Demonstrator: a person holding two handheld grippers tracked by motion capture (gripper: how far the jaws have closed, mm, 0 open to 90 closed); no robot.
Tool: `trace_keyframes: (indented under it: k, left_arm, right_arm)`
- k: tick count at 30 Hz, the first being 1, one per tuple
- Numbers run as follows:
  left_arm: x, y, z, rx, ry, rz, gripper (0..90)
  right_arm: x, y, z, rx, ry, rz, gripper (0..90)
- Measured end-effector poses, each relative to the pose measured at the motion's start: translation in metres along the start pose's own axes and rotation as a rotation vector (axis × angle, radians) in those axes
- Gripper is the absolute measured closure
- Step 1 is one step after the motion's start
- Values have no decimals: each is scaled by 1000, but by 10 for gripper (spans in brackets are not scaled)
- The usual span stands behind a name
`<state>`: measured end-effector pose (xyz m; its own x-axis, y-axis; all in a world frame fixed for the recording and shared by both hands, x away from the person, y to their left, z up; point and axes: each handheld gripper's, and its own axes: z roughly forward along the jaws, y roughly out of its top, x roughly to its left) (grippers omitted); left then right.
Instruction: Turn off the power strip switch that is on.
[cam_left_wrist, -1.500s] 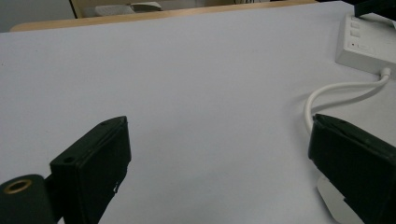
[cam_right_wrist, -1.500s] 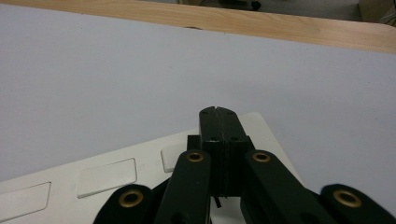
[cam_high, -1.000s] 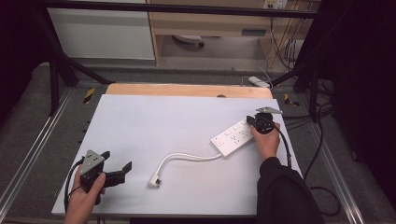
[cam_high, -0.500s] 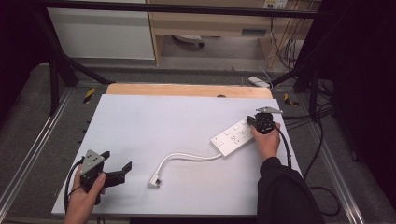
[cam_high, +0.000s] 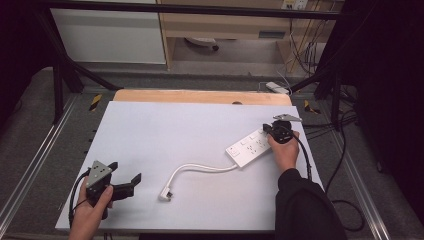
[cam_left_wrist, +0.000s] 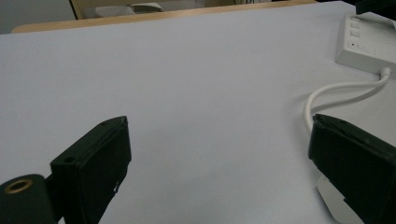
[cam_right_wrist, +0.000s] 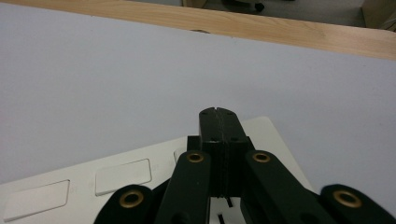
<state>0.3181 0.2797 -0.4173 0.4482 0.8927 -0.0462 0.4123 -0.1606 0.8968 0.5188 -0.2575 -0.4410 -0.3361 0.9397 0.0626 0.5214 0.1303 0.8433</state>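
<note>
Fingers pressed together over a power strip

At seven o'clock, left gripper (cam_high: 122, 187) resting on the counter (cam_high: 190, 130), fingers (cam_left_wrist: 91, 163) spread wide, empty. At three o'clock, white power strip (cam_high: 248, 148) under the right gripper (cam_right_wrist: 218, 114), fingers pinched together; cord's plug (cam_high: 165, 194) near centre.

Power strip (cam_high: 249, 147) lies right on the table (cam_high: 165, 130) (plug (cam_high: 165, 194) nearer centre).

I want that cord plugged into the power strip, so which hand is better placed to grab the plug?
Left, probably. The left gripper is open beside the plug; the right gripper is shut over the power strip.
</note>
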Motion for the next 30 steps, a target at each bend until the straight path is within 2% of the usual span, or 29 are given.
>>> trace_keyframes:
  k: [8, 12, 18, 24, 30]
  left_arm:
    - [0, 0, 0, 0, 0, 0, 60]
    - [0, 0, 0, 0, 0, 1, 60]
    - [-1, 0, 0, 2, 0, 3, 60]
    - [-1, 0, 1, 2, -1, 3, 60]
    - [-1, 0, 1, 2, 0, 3, 60]
  right_arm:
    - [3, 2, -3, -15, 15, 2, 900]
    - [5, 2, -6, -33, 33, 26, 899]
    - [9, 2, -11, -46, 49, 25, 859]
    - [14, 6, -18, -61, 69, 18, 781]
    - [19, 8, -25, -62, 86, 32, 628]
